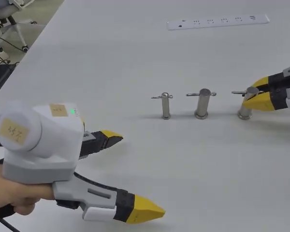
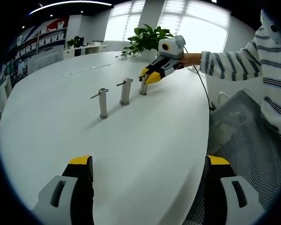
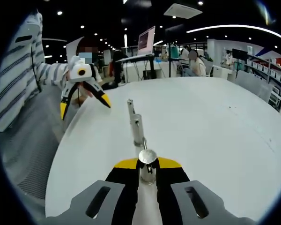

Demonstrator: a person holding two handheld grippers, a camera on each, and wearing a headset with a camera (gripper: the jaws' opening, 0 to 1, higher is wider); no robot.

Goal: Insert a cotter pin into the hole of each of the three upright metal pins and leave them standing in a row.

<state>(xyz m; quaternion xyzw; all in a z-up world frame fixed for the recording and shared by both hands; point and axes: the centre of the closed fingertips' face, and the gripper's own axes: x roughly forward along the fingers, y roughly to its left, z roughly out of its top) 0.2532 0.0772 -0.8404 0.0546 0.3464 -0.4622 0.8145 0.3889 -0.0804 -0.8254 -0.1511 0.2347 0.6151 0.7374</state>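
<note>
Low at the left of the head view, the grey-and-white left gripper [image 1: 137,174] with yellow-tipped black jaws hovers above the table. A hand [image 1: 9,198] holds it, and its jaws are wide apart and empty.

Further right, three short polished steel posts stand upright in a row, near one another but not touching. The left pin [image 1: 166,106] carries a thin wire cotter pin [image 1: 162,96] through its head. The middle pin [image 1: 202,104] carries a second cotter pin [image 1: 200,94]. A third cotter pin [image 1: 238,92] sticks out leftwards from the right pin [image 1: 245,112].

The right gripper [image 1: 251,94] has its jaws closed in on that last post's head. I cannot tell whether the pads press the steel or the wire's hidden loop.

The posts look stiff, smooth and dense for their size. Each stands on a slightly flared foot, so a sideways nudge would probably topple one. I judge the plain shaft below the hole the safest place to grip. The wire pins look light and springy and are best pinched at the loop.

The glossy white tabletop [image 1: 135,48] seems hard, level and slick, with little friction to steady a post. A white power strip [image 1: 217,21] lies at its far edge and an office chair [image 1: 9,19] stands beyond its left side. The left gripper view shows a leafy potted plant [image 2: 147,35] under bright windows.
</note>
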